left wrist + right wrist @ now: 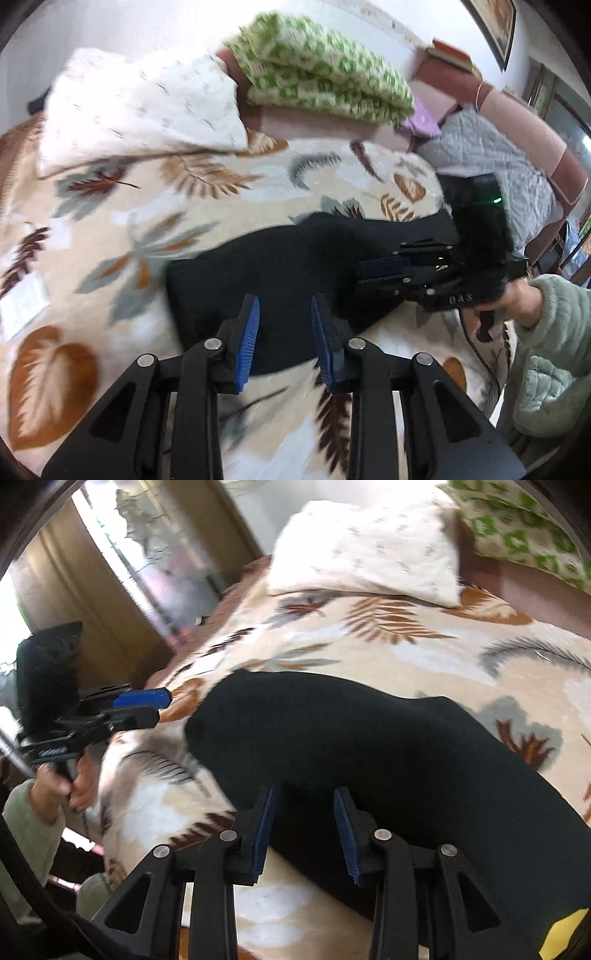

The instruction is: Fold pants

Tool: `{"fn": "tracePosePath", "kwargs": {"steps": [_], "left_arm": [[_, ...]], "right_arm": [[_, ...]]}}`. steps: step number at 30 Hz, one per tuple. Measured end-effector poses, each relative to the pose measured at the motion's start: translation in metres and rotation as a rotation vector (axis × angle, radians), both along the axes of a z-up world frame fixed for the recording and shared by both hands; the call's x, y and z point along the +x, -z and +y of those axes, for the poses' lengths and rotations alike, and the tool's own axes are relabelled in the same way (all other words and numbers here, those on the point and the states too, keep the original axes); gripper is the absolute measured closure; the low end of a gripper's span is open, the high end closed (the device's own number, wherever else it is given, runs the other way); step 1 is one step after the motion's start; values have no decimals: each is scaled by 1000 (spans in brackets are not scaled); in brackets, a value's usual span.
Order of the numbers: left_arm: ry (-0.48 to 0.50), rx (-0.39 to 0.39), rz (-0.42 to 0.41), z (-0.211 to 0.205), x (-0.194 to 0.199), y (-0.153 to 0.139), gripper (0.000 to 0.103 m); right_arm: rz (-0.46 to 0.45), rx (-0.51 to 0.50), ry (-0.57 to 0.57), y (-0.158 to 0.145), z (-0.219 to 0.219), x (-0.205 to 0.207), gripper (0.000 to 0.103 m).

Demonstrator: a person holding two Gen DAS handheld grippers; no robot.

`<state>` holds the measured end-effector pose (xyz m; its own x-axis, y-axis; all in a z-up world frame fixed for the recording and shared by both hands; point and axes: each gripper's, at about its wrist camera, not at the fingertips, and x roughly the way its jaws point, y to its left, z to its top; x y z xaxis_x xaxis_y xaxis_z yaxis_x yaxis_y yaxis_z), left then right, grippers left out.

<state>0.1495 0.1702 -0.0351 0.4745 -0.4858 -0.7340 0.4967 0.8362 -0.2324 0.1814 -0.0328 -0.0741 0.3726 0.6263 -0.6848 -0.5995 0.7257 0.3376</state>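
My black pants [369,746] run off the right wrist view's lower right edge, so I can't see their far end. Motion blur smears the green blanket [321,70].

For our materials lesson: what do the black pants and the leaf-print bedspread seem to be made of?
Black pants: probably a soft matte knit; no sheen, faint ribbing, limp drape. Leaf-print bedspread: seemingly a plush, fleece-like printed fabric; fuzzy, matte surface. Blur leaves both uncertain.
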Motion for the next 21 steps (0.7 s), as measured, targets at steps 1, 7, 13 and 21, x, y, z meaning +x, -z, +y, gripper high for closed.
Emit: {"fn": "tracePosePath", "kwargs": {"steps": [1,7,13,21], "left_arm": [[-5,25,11,-6,4,7,76],[-39,18,89,6,-3,56,77],[-61,30,86,1,-6,33,79],[72,12,41,-64,-8,5,79]], "right_arm": [[-3,-6,11,1,1,1,67],[21,-65,1,20,8,-1,69],[60,-8,-5,19,-12,-9,70],[36,2,144,-14,-128,-23,64]]}}
